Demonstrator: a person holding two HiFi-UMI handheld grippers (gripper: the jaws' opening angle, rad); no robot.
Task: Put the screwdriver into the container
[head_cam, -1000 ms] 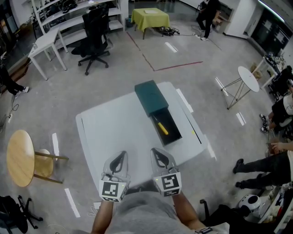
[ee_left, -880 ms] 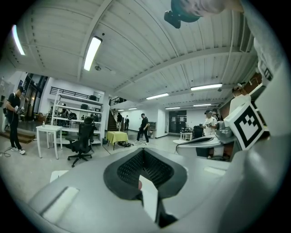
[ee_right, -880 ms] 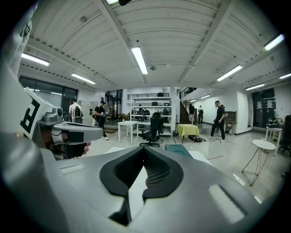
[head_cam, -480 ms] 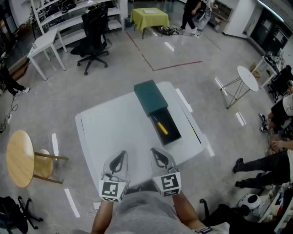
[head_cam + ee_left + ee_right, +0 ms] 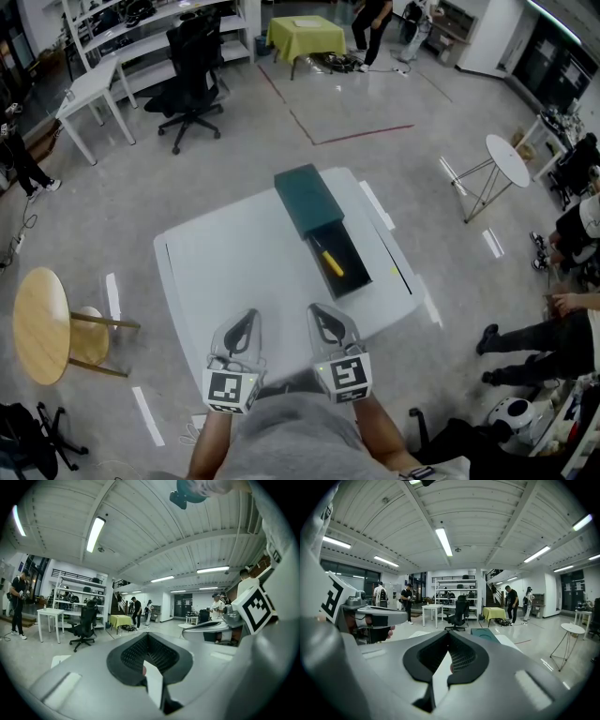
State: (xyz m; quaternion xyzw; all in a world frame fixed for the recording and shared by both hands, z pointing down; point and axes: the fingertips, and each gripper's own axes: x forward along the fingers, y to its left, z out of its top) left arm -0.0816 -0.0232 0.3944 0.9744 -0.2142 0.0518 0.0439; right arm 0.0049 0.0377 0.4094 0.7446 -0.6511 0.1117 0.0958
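Observation:
A yellow-handled screwdriver (image 5: 329, 262) lies inside the open drawer of a dark green container (image 5: 309, 198) on the white table (image 5: 234, 272). Both grippers are held over the table's near edge, apart from the container. My left gripper (image 5: 246, 319) is shut with nothing in it, and the left gripper view shows its jaws (image 5: 149, 638) pressed together. My right gripper (image 5: 322, 311) is also shut and empty. In the right gripper view the container (image 5: 484, 633) shows just beyond the jaws.
A round wooden stool (image 5: 42, 323) stands left of the table and a white round side table (image 5: 509, 161) to the right. A black office chair (image 5: 195, 66) and a yellow-covered table (image 5: 307, 37) are farther back. People sit at the right edge.
Both grippers and the screwdriver stay still. A person at the far end of the room has walked leftwards.

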